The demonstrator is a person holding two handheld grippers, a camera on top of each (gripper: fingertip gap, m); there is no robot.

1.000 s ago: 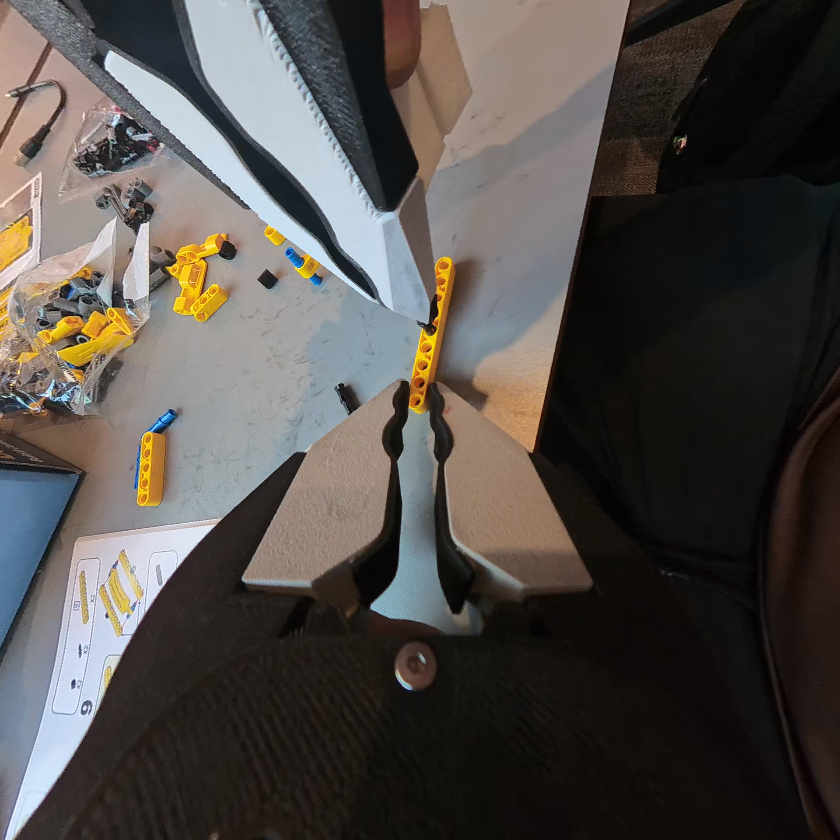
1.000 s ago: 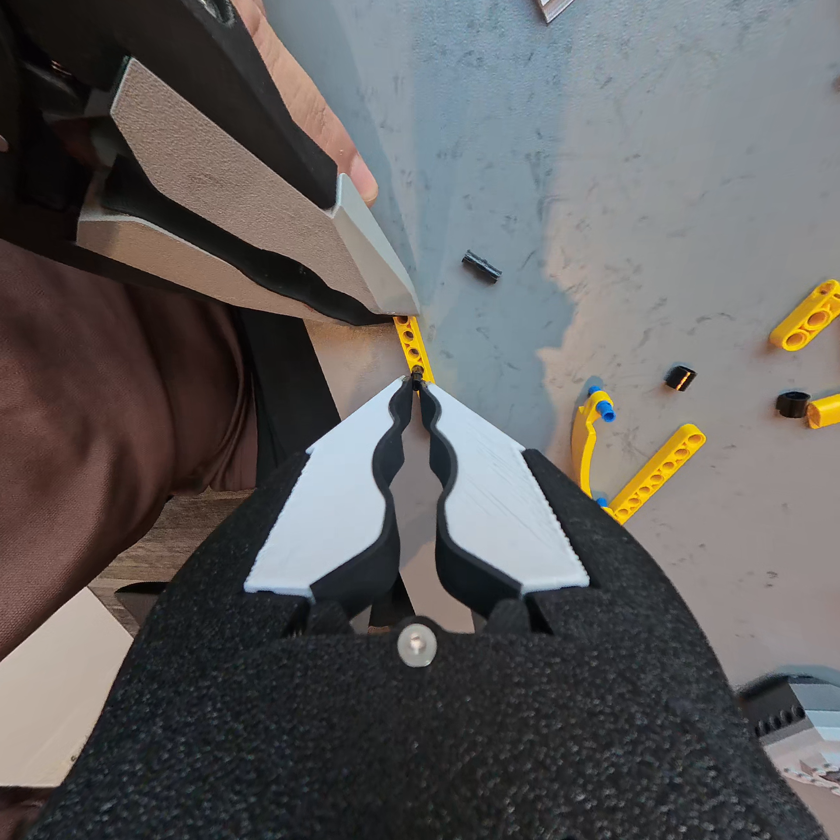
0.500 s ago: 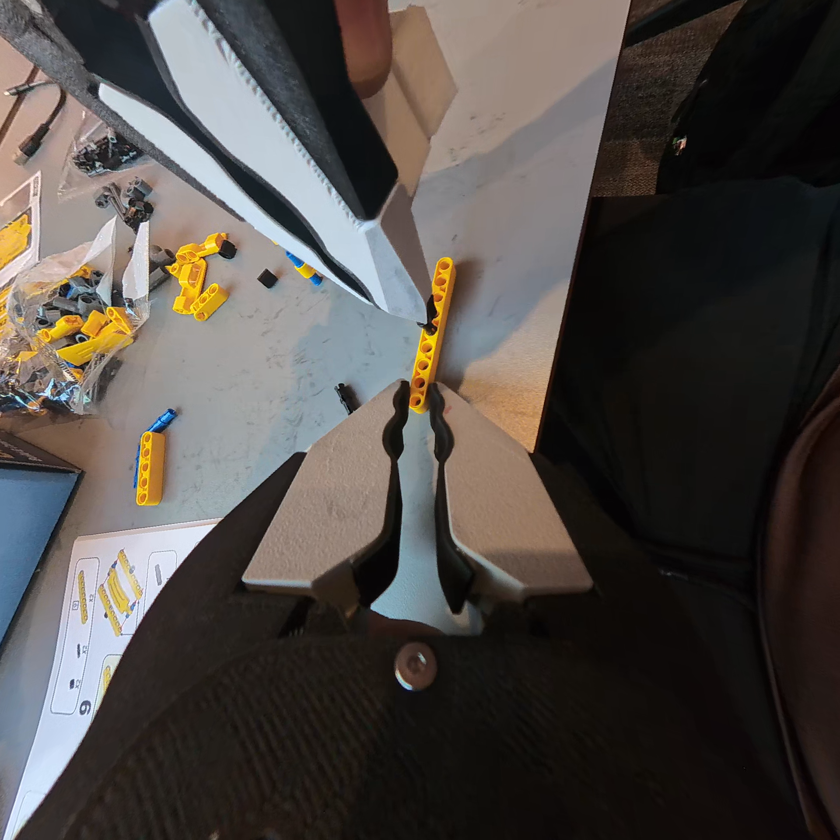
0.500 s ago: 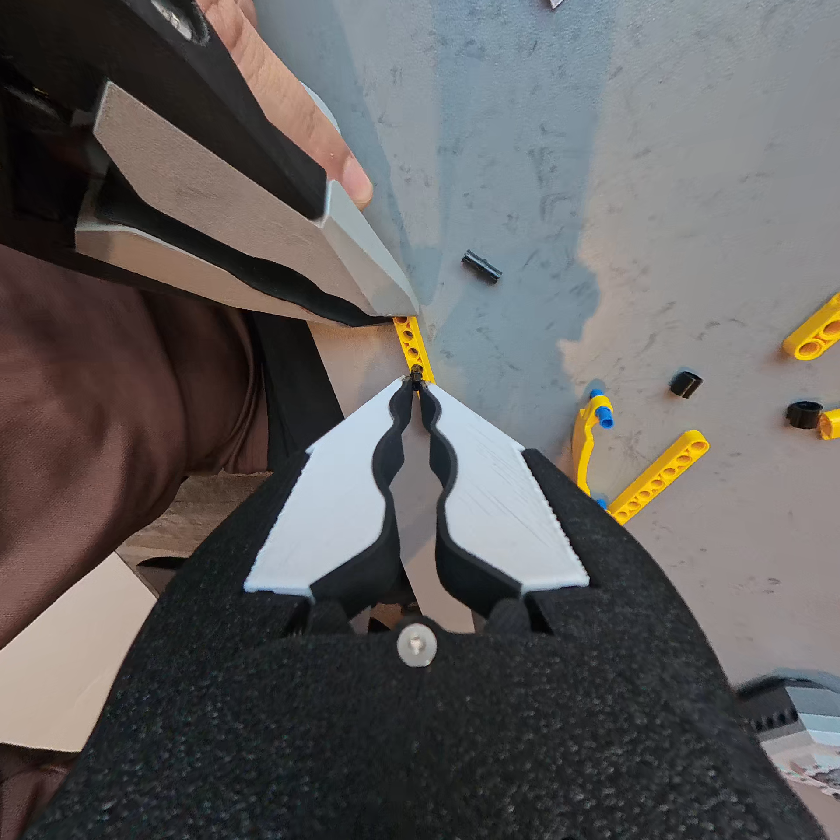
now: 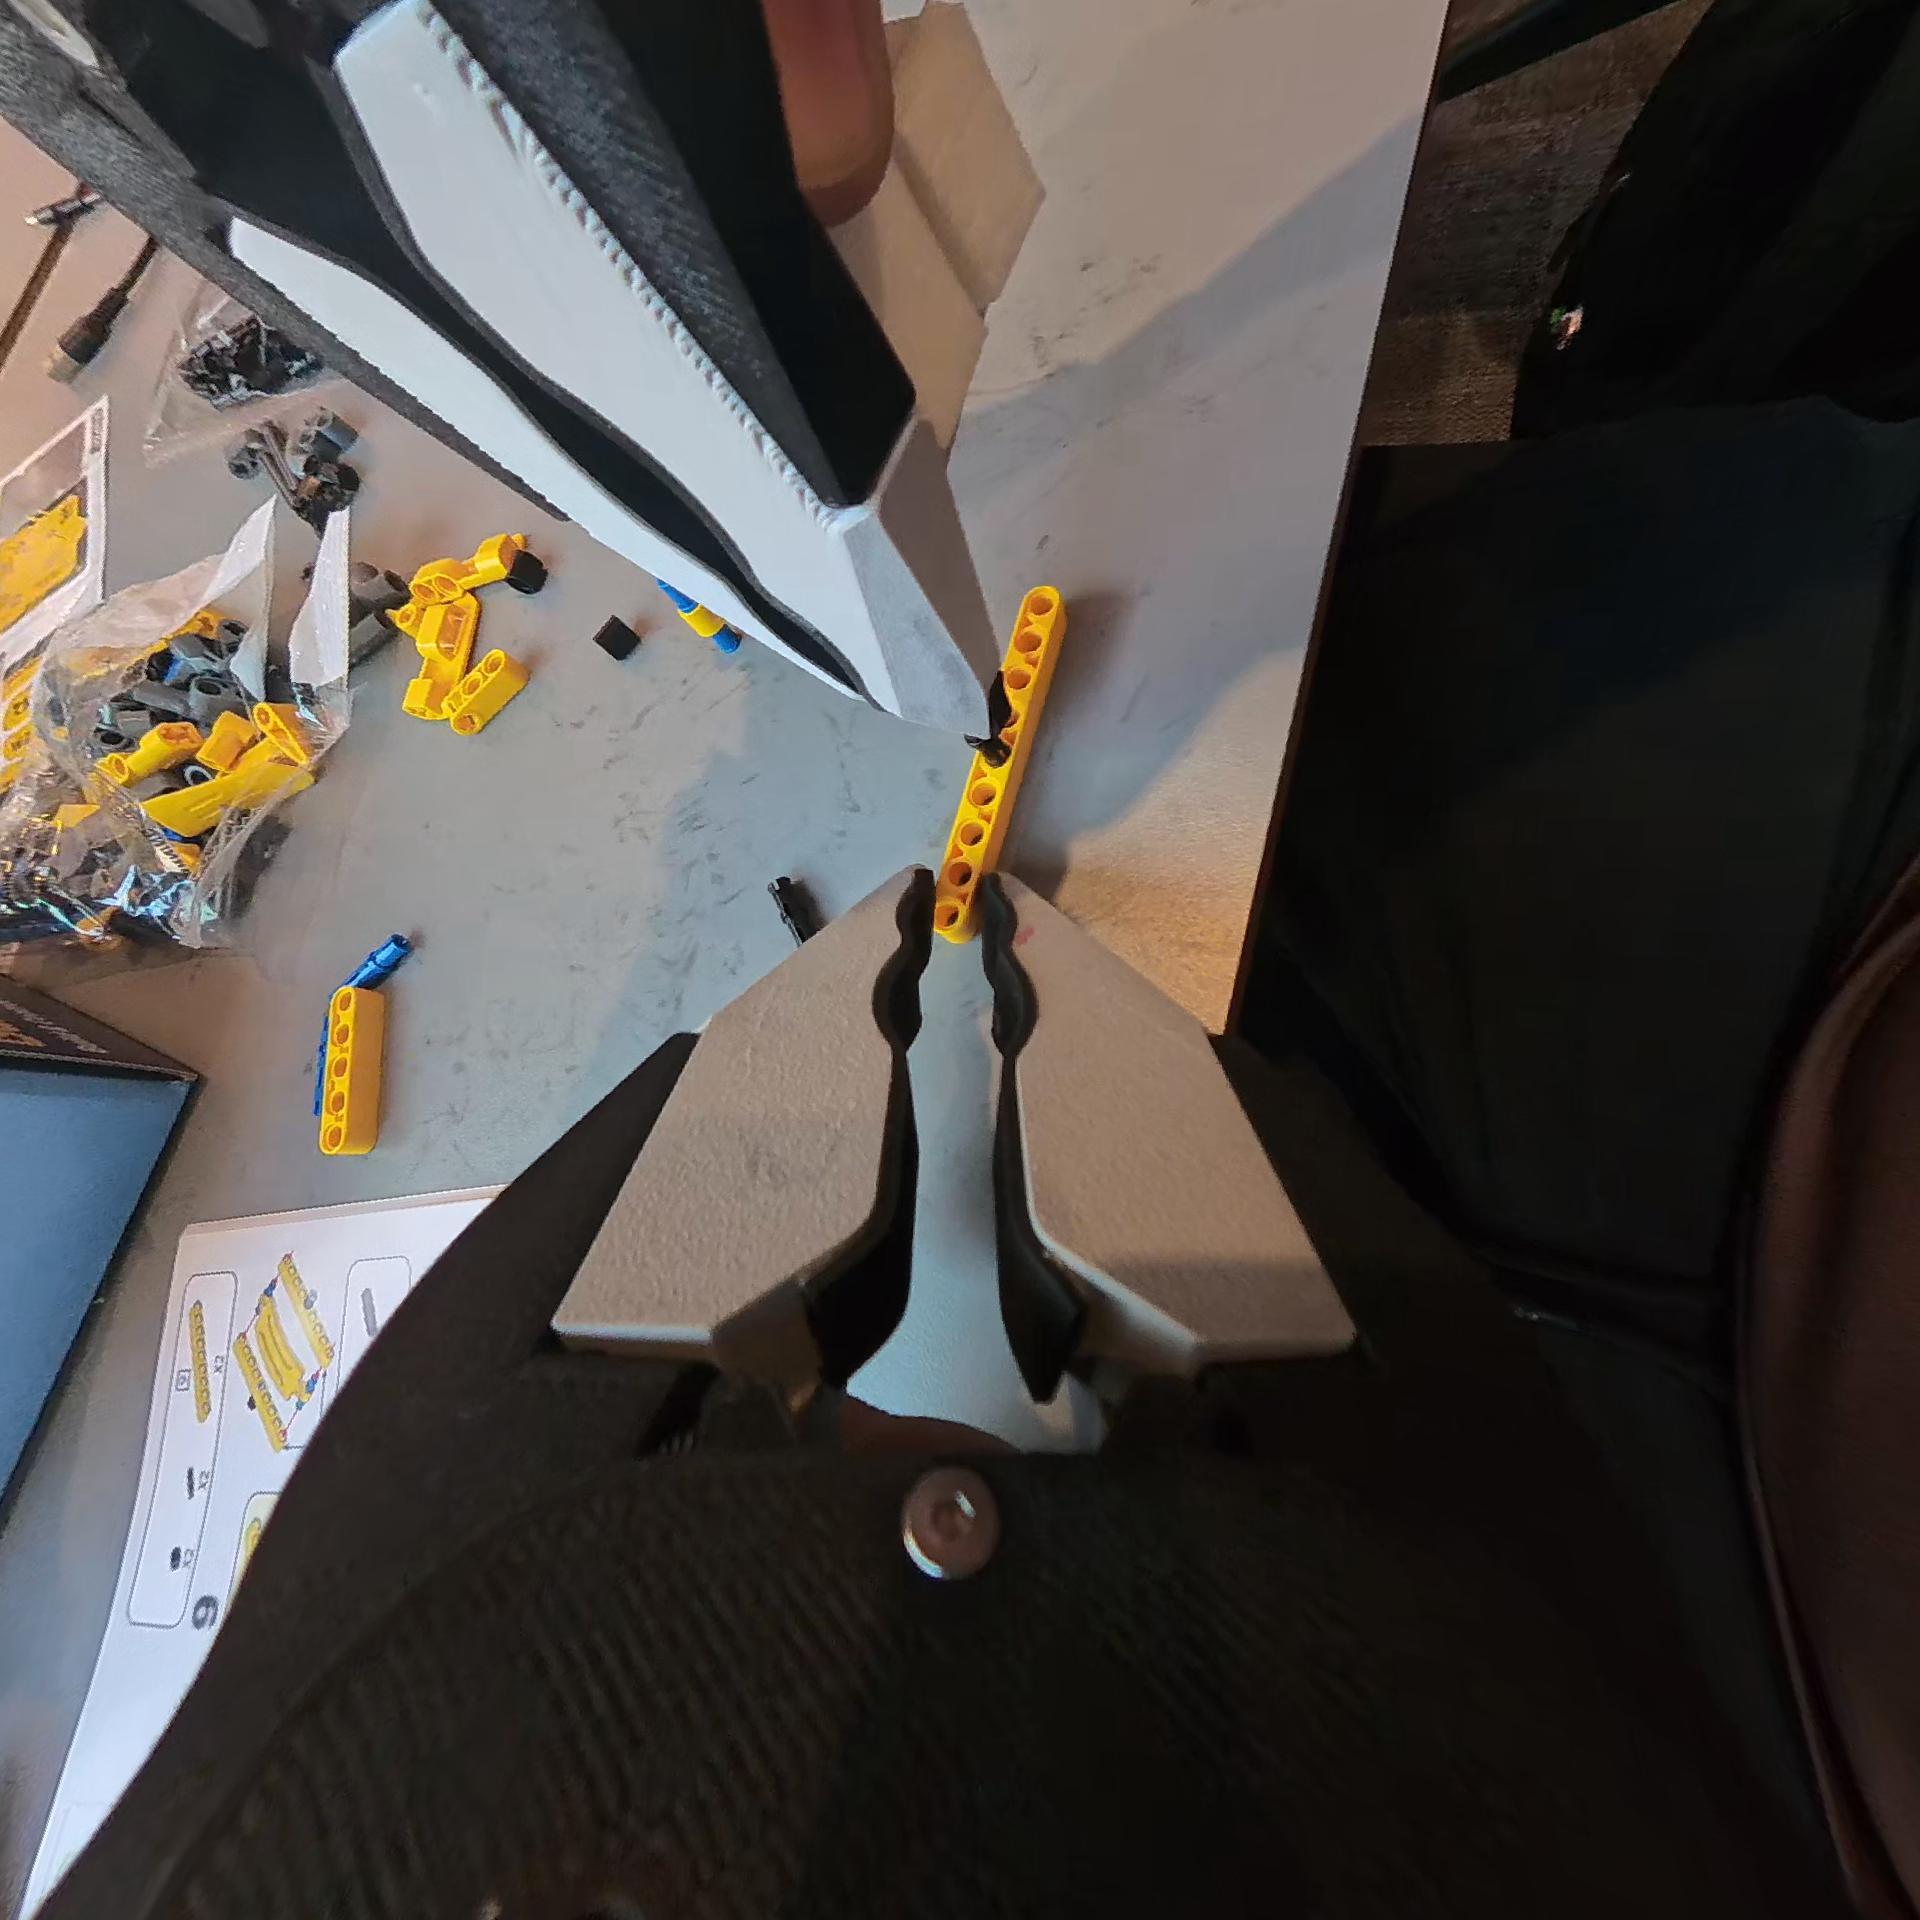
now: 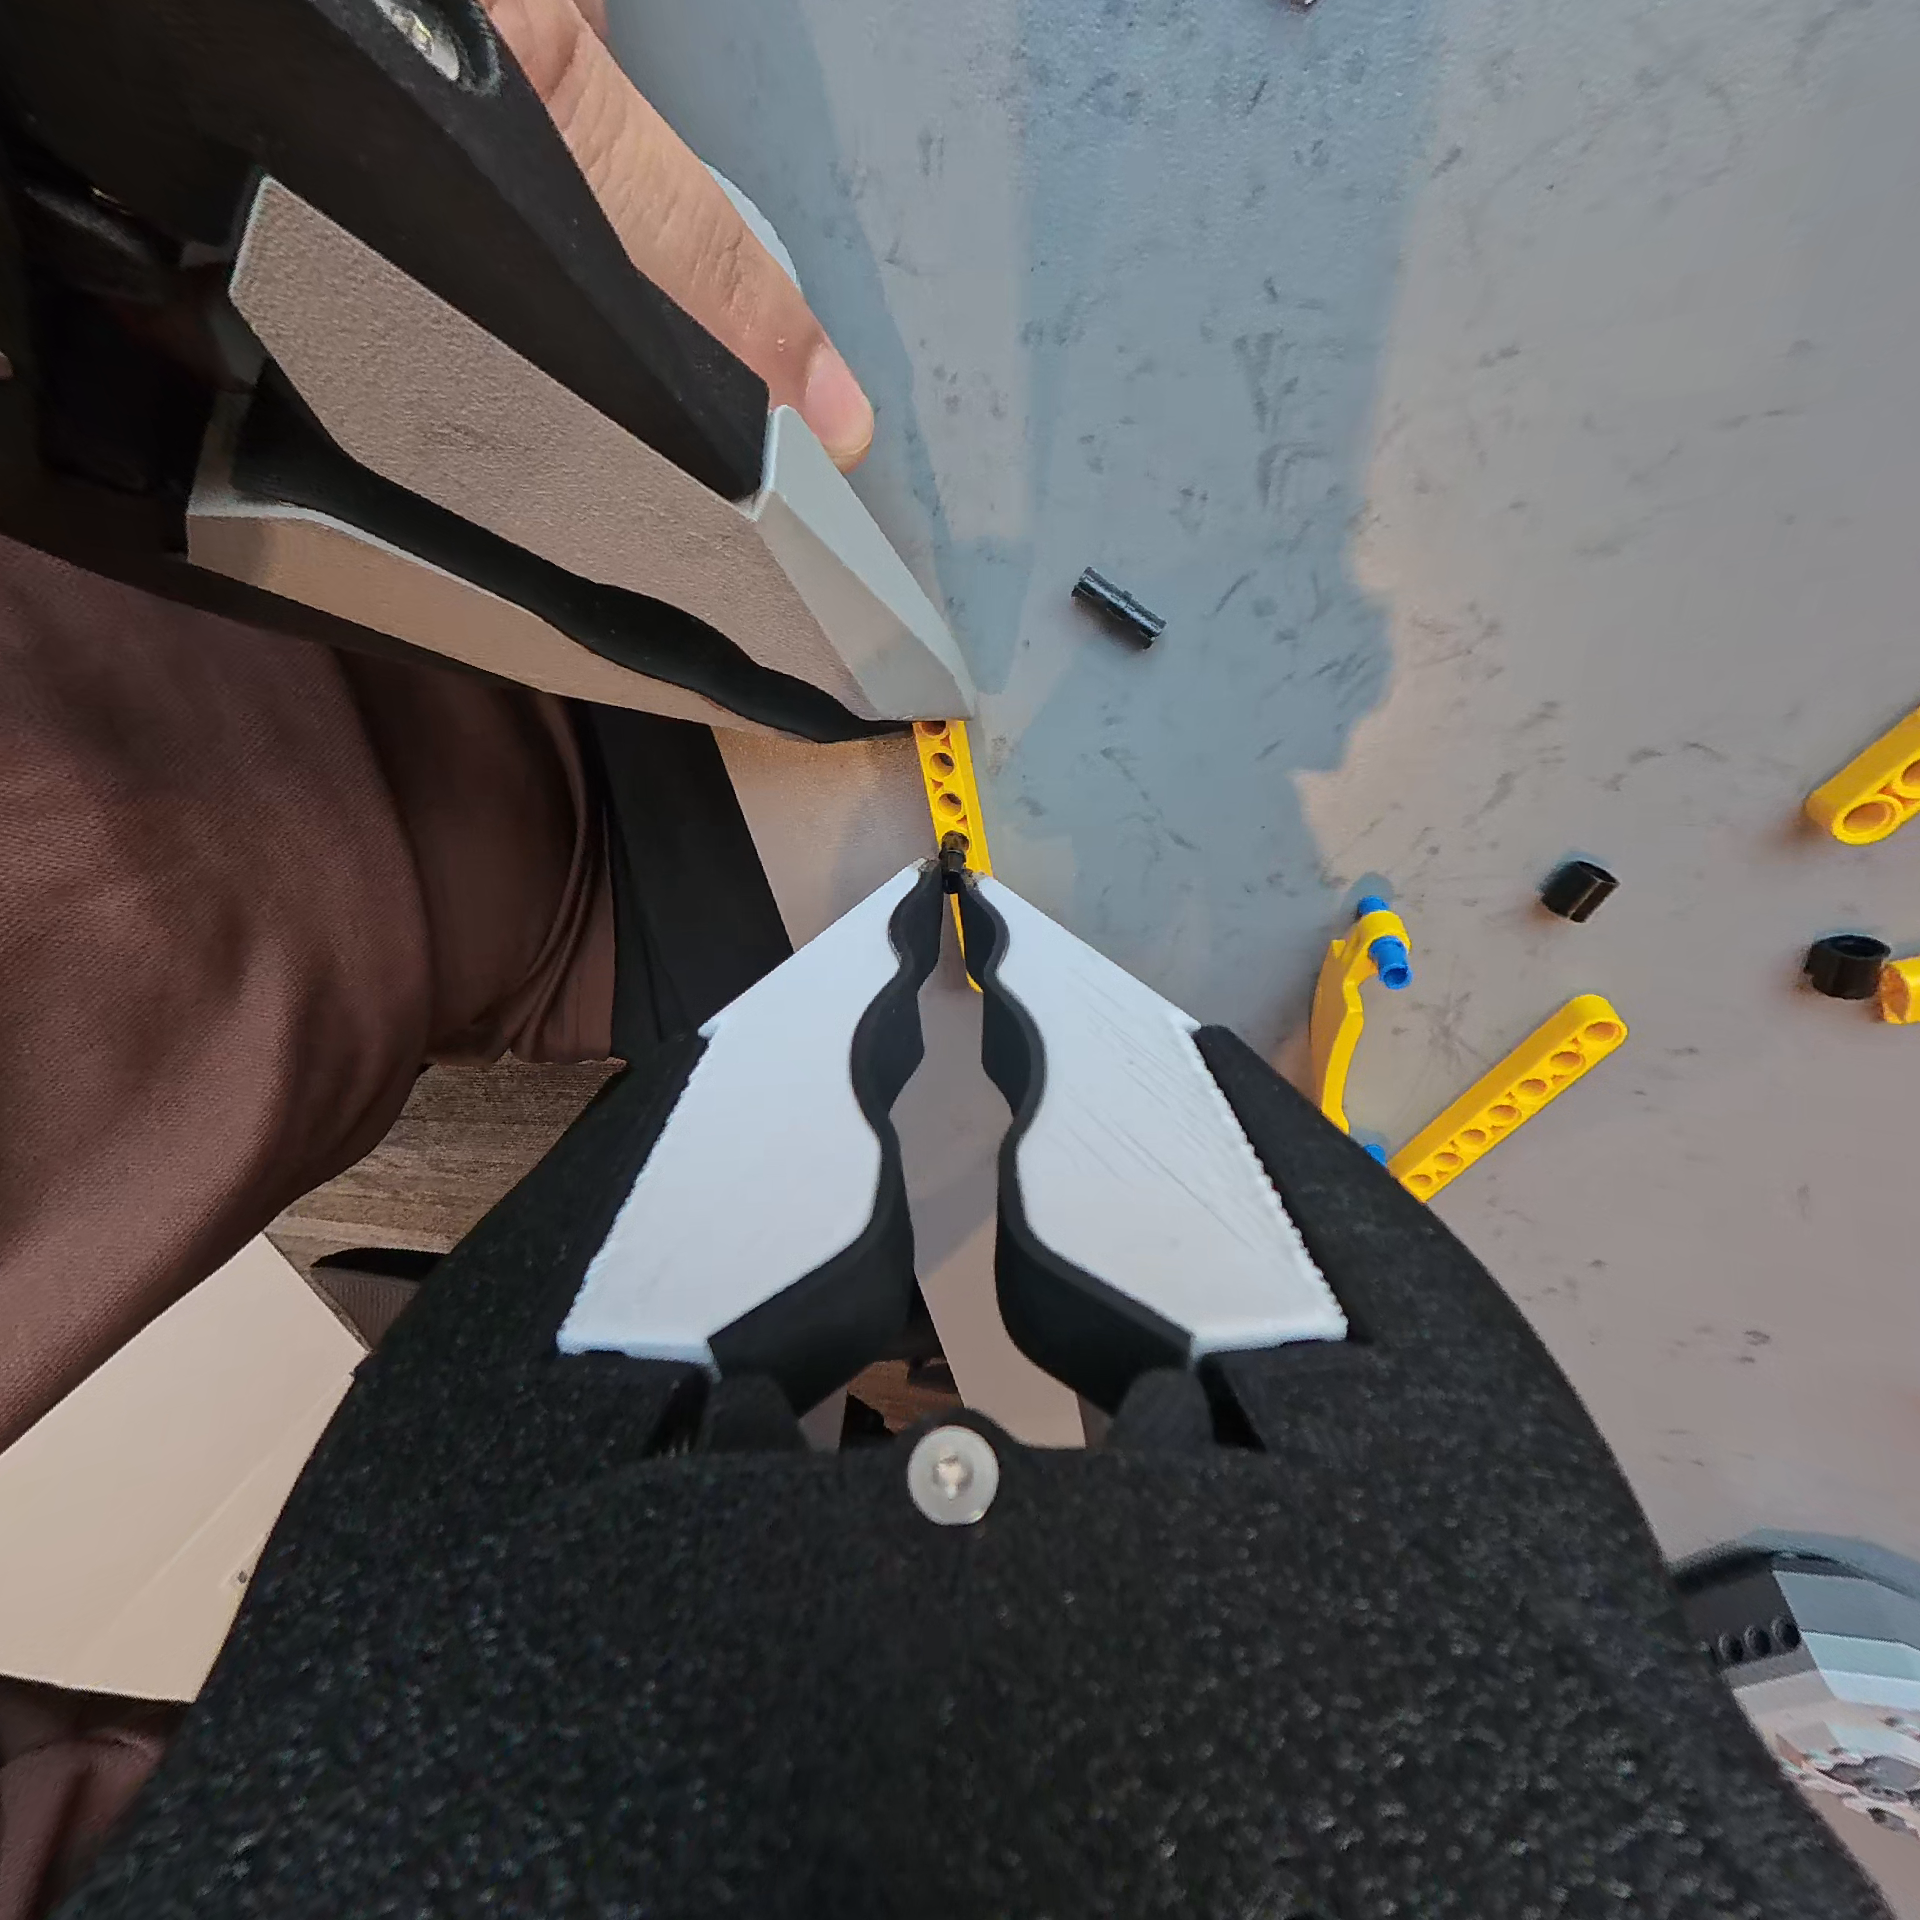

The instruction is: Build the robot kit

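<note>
My left gripper, with grey fingers, is shut on one end of a long yellow beam with holes, held near the table's right edge. My right gripper, with white fingers, is shut on a small black pin and presses it against a hole near the middle of the beam. In the left wrist view the right gripper comes down from the upper left, and the pin touches the beam. In the right wrist view the left gripper covers the beam's far end.
A loose black pin lies on the grey table left of the beam. Yellow pieces, an open bag of parts, a short yellow beam and an instruction sheet lie to the left. The right wrist view shows a curved yellow piece, another beam and black bushes.
The right gripper has shifted and tilted slightly while keeping the pin at the beam. The left gripper and the beam have stayed in place.
</note>
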